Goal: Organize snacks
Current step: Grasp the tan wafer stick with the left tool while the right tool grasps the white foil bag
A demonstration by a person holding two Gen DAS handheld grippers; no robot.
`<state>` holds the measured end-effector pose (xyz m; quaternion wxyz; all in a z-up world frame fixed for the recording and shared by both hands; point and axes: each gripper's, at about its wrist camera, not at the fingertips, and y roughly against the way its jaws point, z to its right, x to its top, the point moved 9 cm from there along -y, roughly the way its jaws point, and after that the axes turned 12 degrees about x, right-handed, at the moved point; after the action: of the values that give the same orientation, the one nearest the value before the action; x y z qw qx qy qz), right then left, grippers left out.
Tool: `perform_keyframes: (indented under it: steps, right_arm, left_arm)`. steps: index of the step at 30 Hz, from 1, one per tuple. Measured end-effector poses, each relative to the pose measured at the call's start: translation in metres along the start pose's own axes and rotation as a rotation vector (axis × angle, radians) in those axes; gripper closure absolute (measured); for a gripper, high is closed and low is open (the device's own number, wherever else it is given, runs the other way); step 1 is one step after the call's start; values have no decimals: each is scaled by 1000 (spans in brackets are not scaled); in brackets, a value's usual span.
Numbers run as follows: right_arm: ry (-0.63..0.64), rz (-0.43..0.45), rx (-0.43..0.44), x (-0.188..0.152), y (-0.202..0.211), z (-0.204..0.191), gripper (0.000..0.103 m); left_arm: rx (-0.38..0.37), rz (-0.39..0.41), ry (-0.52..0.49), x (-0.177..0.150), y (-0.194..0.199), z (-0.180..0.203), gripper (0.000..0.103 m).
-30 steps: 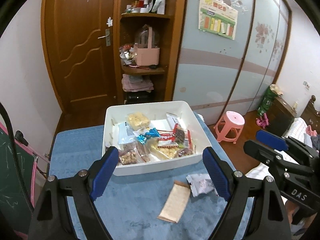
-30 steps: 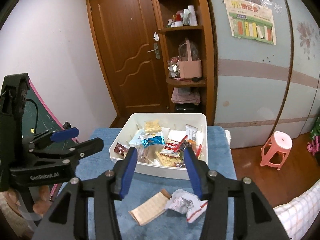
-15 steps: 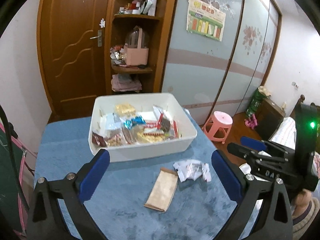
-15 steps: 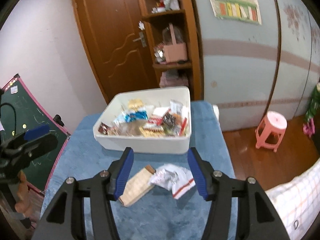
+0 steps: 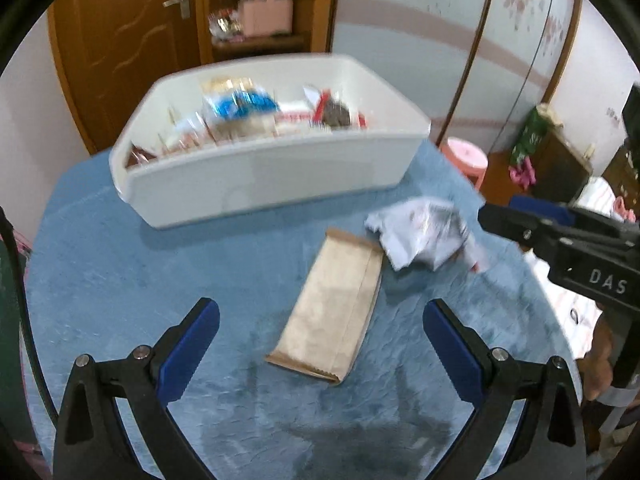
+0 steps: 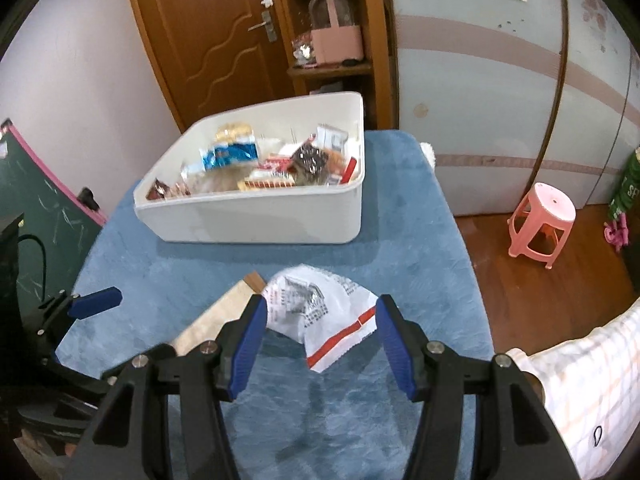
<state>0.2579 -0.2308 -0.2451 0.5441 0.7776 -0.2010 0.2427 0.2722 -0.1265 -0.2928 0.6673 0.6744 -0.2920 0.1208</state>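
Observation:
A white bin (image 5: 272,176) full of mixed snack packets stands at the back of the blue table. In front of it lie a flat tan packet (image 5: 336,308) and a crumpled white packet (image 5: 424,236). My left gripper (image 5: 320,312) hangs low over the tan packet, open wide, with the packet's near half between its blue fingers and not pressed. In the right wrist view the white packet (image 6: 316,300), which has a red stripe, lies between the fingers of my right gripper (image 6: 321,308). That gripper is open and does not squeeze it. The tan packet (image 6: 212,320) shows partly behind its left finger.
The blue cloth (image 6: 400,216) covers the table, whose right edge drops to a wooden floor with a pink stool (image 6: 540,220). A green chalkboard (image 6: 36,208) leans at the left. The right gripper's body (image 5: 568,240) stands close at the right of the left wrist view.
Both grippers have come down close to the table and tilted further downward. The left jaws have opened wider, the right ones a little. The two loose packets now lie between the fingers.

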Motion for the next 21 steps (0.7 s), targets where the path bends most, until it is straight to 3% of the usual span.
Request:
perform_keyframes:
  steps: [13,16,21]
  right_arm:
    - [92,-129,6,-25,-61,4,46]
    - [106,-121,-4,-26,-64,7,35]
    - [81,-111,23,-22,-67,9,33]
  left_arm:
    - [9,-144,-34,-22,-67,11,2]
    - [7,-162,-29,-24,-77,11,2]
    - [25,-142,-48,-24,-79,14,2]
